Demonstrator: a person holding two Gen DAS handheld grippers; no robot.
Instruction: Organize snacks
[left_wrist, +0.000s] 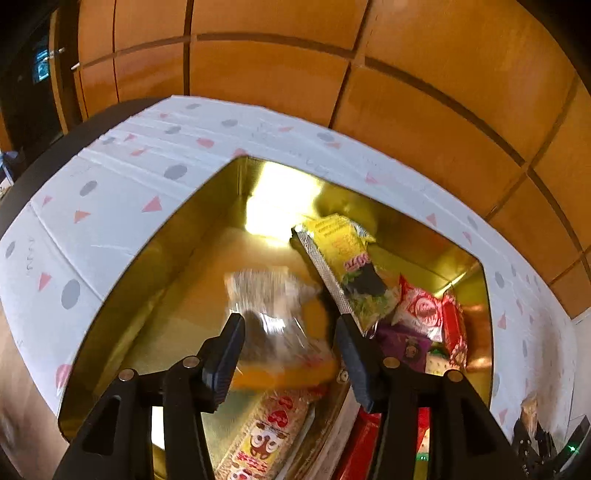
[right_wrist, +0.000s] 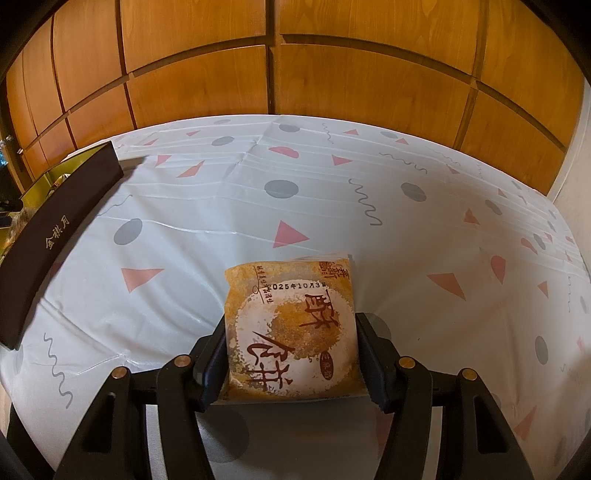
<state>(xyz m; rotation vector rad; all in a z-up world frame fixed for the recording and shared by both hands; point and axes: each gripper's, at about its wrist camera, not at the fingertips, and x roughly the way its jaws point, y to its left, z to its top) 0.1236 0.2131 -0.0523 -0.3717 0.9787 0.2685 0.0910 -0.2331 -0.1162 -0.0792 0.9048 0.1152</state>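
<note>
Left wrist view: gold-lined box on the patterned worktop, snacks inside.
Left gripper fingers stand apart, gripping nothing; a motion-blurred clear packet lies free below them, contents unreadable. Yellow packet leans on the far wall; lower packets are cut off. Right wrist view: right gripper fingers clamp an orange pastry packet; only the box's dark outer side shows.

The left gripper points steeply downward with its jaws parted and the pads clear of contact. The right gripper also points steeply downward, its two pads pressed against a flat packet.
</note>
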